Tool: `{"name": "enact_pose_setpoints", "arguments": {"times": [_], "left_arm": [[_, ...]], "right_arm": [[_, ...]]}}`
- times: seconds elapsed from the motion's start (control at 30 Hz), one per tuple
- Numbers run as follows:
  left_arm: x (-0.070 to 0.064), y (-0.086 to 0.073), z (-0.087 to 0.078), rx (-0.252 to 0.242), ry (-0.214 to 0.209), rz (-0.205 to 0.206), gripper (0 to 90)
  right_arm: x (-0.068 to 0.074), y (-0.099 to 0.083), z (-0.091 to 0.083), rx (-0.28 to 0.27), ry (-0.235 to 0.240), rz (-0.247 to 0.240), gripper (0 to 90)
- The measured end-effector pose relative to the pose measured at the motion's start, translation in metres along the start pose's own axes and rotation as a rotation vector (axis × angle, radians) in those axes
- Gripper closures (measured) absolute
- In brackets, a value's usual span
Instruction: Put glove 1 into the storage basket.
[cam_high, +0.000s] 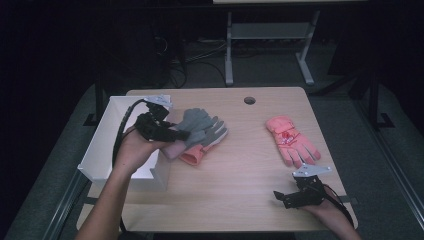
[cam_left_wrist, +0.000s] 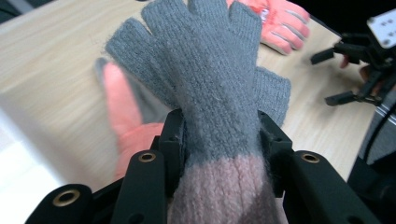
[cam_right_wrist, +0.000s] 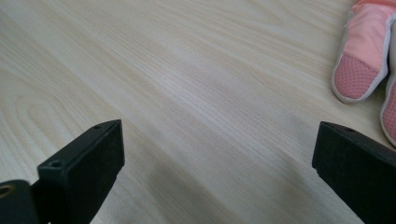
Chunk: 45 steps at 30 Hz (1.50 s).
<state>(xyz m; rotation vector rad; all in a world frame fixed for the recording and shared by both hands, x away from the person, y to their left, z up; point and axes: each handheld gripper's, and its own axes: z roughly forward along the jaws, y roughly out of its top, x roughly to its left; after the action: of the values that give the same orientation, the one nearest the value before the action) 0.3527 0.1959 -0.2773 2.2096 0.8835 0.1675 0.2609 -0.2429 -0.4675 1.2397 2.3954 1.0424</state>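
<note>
Left gripper view: grey glove (cam_left_wrist: 210, 79) between jaws.

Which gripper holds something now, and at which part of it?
The left gripper holds the grey knit glove near its pink cuff. The right gripper is open, holding nothing.

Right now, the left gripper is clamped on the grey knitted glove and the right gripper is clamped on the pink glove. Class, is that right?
Not quite. The left gripper is clamped on the grey knitted glove, but the right gripper is open and holds nothing; the pink glove lies apart on the table, as the right gripper view shows.
</note>
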Motion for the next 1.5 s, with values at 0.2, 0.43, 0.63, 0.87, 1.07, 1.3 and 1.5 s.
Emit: {"name": "enact_pose_setpoints", "arguments": {"times": [0.2,0.43,0.63,0.87,1.07,1.3,1.5], "left_arm": [[0.024,-0.014,-0.022,-0.037,0.057,-0.072,61.3],[0.047,-0.032,-0.041,-0.061,0.112,-0.133,61.3],[0.068,-0.046,-0.047,-0.072,0.189,-0.184,61.3],[0.092,-0.064,-0.036,-0.059,0.252,-0.257,61.2],[0.108,-0.074,-0.020,-0.017,0.300,-0.285,61.3],[0.128,-0.092,0.005,0.034,0.337,-0.326,61.1],[0.138,-0.104,0.022,0.091,0.342,-0.319,60.5]], "right_arm": [[0.000,0.000,0.001,0.004,0.000,-0.006,2.0],[0.000,0.000,0.001,0.007,0.000,0.002,2.0],[0.000,0.000,0.001,0.007,-0.001,0.002,2.0],[-0.001,-0.001,0.002,0.009,-0.002,-0.003,2.0],[0.000,0.000,0.001,0.009,-0.002,0.000,2.0],[-0.001,-0.001,0.001,0.014,0.001,0.000,2.0],[-0.001,-0.001,0.002,0.009,0.005,-0.004,2.0]]}}
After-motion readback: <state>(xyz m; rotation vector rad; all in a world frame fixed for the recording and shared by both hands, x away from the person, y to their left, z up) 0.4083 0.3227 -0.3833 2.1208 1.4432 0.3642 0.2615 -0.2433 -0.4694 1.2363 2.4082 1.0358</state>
